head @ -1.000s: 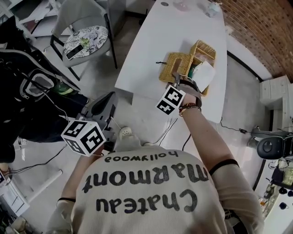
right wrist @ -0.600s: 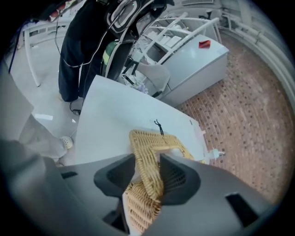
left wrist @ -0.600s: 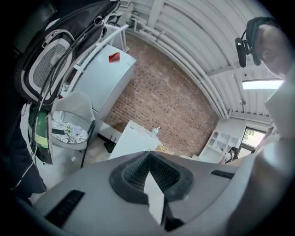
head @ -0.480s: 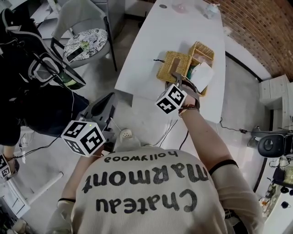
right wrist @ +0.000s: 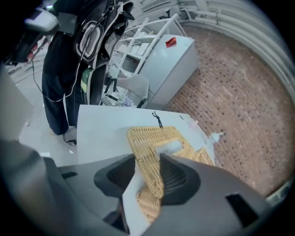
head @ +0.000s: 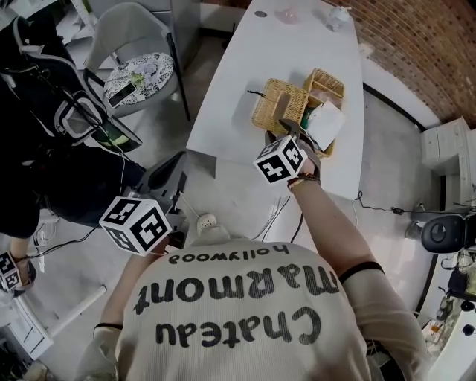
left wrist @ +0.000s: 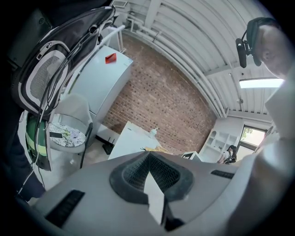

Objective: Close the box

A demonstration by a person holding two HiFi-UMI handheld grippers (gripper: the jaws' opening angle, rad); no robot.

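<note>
A wicker box stands on the white table, with something white lying in it. Its woven lid is swung out to the left of the box. My right gripper is shut on the lid's near edge. In the right gripper view the lid runs between the two jaws of the right gripper, and its cord loop lies at the far side. My left gripper hangs low by the person's left side, away from the table. In its own view the left gripper is shut on nothing.
A grey chair with a patterned cushion stands left of the table. A person in black with a backpack stands at the far left. Small items sit at the table's far end. Cables lie on the floor near the table's front edge.
My right gripper and the lid edge have shifted slightly away from me. The person in black at the left has moved. The left gripper has stayed put.
</note>
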